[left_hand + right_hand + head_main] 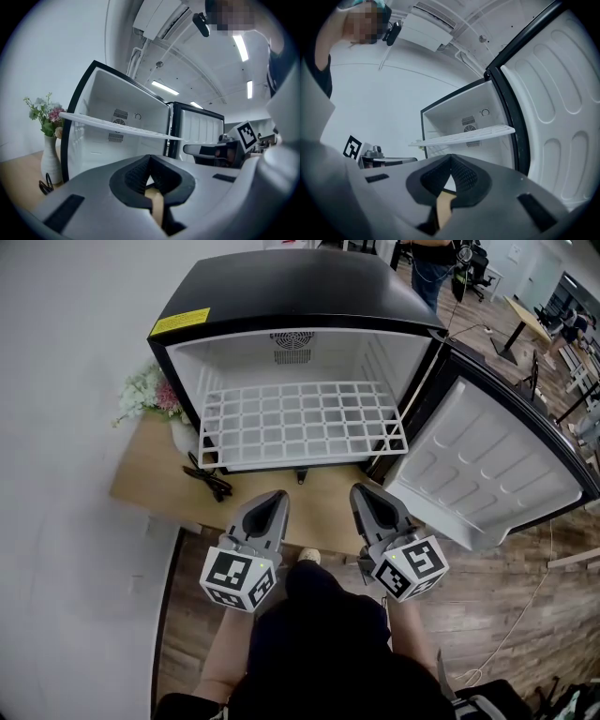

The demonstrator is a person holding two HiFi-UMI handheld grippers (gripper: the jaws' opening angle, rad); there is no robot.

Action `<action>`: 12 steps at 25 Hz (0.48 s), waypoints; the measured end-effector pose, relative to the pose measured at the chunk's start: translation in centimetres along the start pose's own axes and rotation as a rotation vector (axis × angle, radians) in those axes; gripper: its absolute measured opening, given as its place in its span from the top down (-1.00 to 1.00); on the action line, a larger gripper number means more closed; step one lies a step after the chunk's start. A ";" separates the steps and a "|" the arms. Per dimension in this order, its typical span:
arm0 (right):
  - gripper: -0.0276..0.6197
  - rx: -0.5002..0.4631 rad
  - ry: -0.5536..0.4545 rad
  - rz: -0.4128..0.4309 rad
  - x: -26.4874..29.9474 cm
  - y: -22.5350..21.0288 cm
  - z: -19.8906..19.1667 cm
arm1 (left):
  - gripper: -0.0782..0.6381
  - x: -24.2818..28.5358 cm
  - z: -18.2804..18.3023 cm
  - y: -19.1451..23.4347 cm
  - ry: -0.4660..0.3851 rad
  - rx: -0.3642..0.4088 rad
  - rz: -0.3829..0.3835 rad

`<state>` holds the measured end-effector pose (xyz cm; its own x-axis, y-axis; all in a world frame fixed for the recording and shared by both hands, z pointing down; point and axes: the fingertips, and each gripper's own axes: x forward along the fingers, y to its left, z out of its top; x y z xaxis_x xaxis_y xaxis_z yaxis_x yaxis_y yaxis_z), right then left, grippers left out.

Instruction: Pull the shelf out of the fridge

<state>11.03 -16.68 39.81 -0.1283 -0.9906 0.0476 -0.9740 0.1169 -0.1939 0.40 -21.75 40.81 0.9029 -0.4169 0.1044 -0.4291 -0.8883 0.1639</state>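
- A black mini fridge (pixel 281 287) is set on a low wooden table (pixel 141 474), and most of the tabletop is taken up by it.
- The fridge door (pixel 487 465) is swung wide open to the right, so that its white moulded inner lining is shown.
- A white wire shelf (pixel 300 423) is seen lying level about halfway up the fridge's white interior. Its front part is pushed out past the opening, above the table's front edge.
- The left gripper (pixel 275 495) is held just in front of the table's front edge and is pointed at the fridge. Its jaws are pressed together, with nothing between them, and the shelf is not touched.
- The right gripper (pixel 362 491) is held beside it, also pointed at the fridge. Its jaws are likewise closed on nothing and kept apart from the shelf.
- A white vase of flowers (pixel 150 395) is placed at the table's left edge, beside the fridge's left wall.
- A black cable (pixel 211 479) is left on the table near the fridge's front left corner.
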 end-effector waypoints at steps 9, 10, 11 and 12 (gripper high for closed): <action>0.94 0.003 0.026 -0.005 0.4 0.0 -0.5 | 0.77 0.3 -0.1 0.5 0.000 -0.008 0.013; 0.94 0.002 0.027 -0.006 0.4 -0.1 -0.6 | 0.77 0.3 -0.1 0.7 0.000 -0.010 0.019; 0.94 0.002 0.029 -0.007 0.5 -0.2 -0.7 | 0.77 0.4 -0.2 0.9 0.000 -0.015 0.026; 0.94 0.003 0.031 -0.008 0.5 -0.3 -0.8 | 0.77 0.4 -0.2 1.0 -0.001 -0.019 0.034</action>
<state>11.10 -17.12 40.65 -0.1268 -0.9887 0.0797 -0.9744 0.1091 -0.1967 0.30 -22.80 41.21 0.8879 -0.4468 0.1093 -0.4597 -0.8699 0.1789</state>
